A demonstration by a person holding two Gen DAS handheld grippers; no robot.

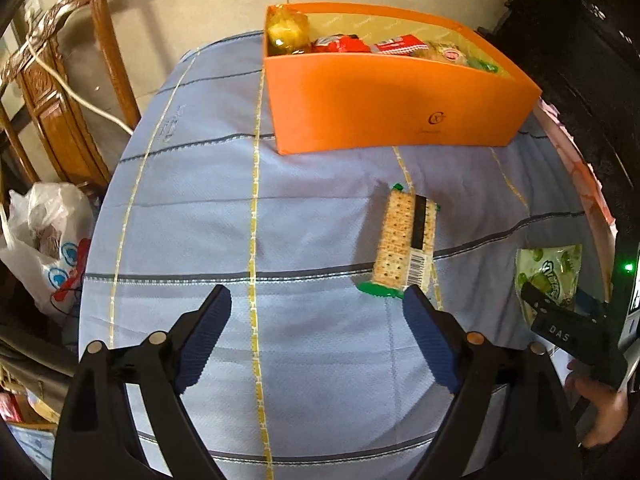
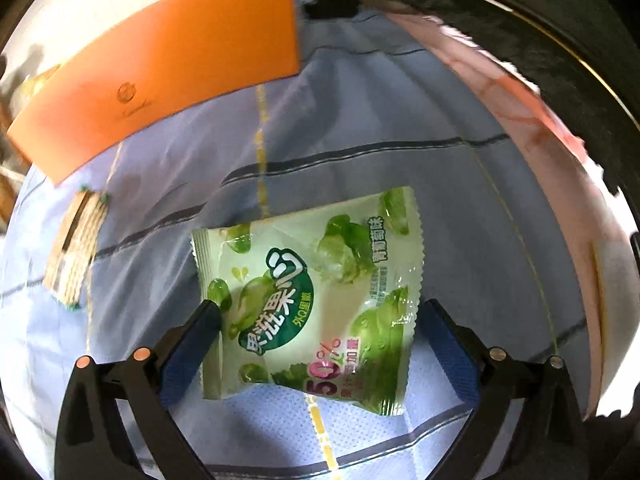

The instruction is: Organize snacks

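Observation:
An orange box (image 1: 384, 92) with several snack packs inside stands at the far side of the blue tablecloth (image 1: 180, 220). A cracker pack (image 1: 404, 240) with green ends lies flat in front of it. My left gripper (image 1: 316, 296) hangs open above the cloth, its right fingertip just short of the pack's near end and nothing between its fingers. A green fruit-candy bag (image 2: 312, 300) lies flat near the table's right edge. My right gripper (image 2: 320, 308) is open and straddles the bag, its pads beside the bag's edges, not pressing. The orange box (image 2: 160, 68) and cracker pack (image 2: 76, 248) lie up and left of it.
A carved wooden chair (image 1: 68, 92) with a white cord over it stands left of the table. A white plastic bag (image 1: 44, 248) sits on the floor below it. A pink cloth edge (image 2: 552, 128) and dark furniture (image 1: 580, 60) border the table's right side.

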